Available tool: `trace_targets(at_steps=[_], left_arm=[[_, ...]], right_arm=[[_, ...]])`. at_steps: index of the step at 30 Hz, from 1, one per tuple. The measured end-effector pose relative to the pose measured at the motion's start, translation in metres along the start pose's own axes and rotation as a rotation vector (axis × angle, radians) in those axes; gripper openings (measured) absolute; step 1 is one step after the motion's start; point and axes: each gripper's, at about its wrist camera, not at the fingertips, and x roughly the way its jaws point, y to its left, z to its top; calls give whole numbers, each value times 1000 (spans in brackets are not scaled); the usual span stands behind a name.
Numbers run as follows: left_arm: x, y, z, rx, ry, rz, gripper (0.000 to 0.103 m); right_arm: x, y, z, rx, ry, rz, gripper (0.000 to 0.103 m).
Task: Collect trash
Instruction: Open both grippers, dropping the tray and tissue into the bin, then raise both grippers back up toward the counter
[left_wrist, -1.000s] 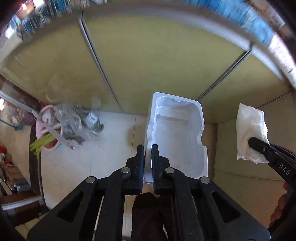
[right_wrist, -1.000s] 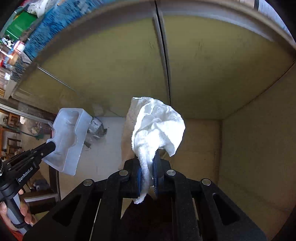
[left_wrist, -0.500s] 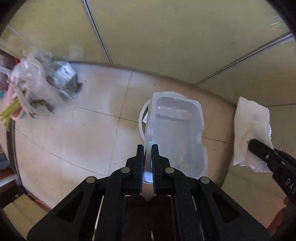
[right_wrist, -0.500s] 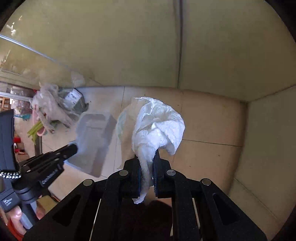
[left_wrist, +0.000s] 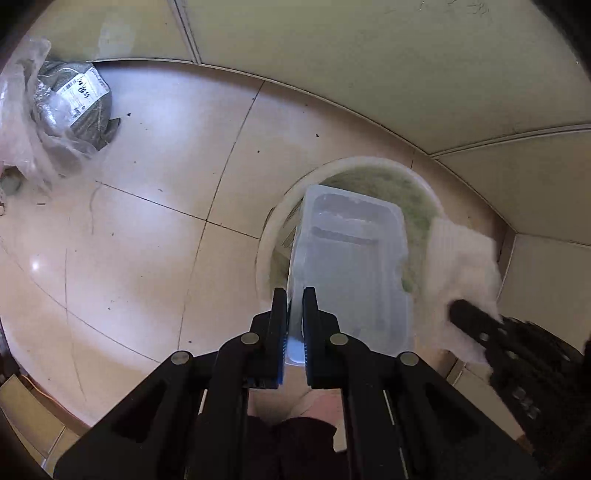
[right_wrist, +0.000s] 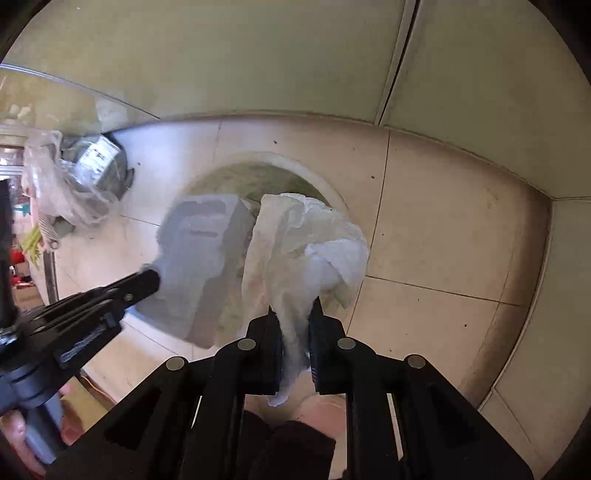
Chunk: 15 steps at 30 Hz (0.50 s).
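Note:
My left gripper (left_wrist: 294, 295) is shut on the rim of a clear plastic tray (left_wrist: 351, 269) and holds it over a round white bin (left_wrist: 273, 229) with a green liner on the floor. My right gripper (right_wrist: 293, 314) is shut on a crumpled white paper towel (right_wrist: 303, 236), held above the same bin (right_wrist: 317, 177). The tray (right_wrist: 203, 251) and the left gripper (right_wrist: 147, 282) show at the left of the right wrist view. The towel (left_wrist: 461, 266) and the right gripper (left_wrist: 460, 308) show at the right of the left wrist view.
A clear plastic bag with a grey parcel (left_wrist: 70, 107) lies on the tiled floor to the left, also in the right wrist view (right_wrist: 92, 166). Pale yellow-green wall panels (left_wrist: 332, 55) stand behind the bin, which sits near a corner on the right.
Both grippers have tilted down and moved forward with their loads. The bin has come into view under the tray and towel, and the bag has shifted to the upper left.

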Motion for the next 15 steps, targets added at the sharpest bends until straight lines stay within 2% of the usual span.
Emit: trace_targets(at_steps=[3, 5, 7, 11, 15], left_arm=[[1, -6, 2, 19, -8, 11, 6], [-1, -10, 1, 47, -7, 28, 8], [-6, -13, 1, 67, -8, 41, 12], [-31, -15, -6, 102, -27, 60, 13], [-81, -21, -19, 131, -62, 71, 13]], right_arm=[[4, -3, 3, 14, 5, 10, 13], [2, -4, 2, 12, 1, 22, 25], [-4, -4, 0, 1, -12, 14, 31], [-26, -2, -7, -43, -50, -13, 31], [-73, 2, -17, -69, -103, -25, 31]])
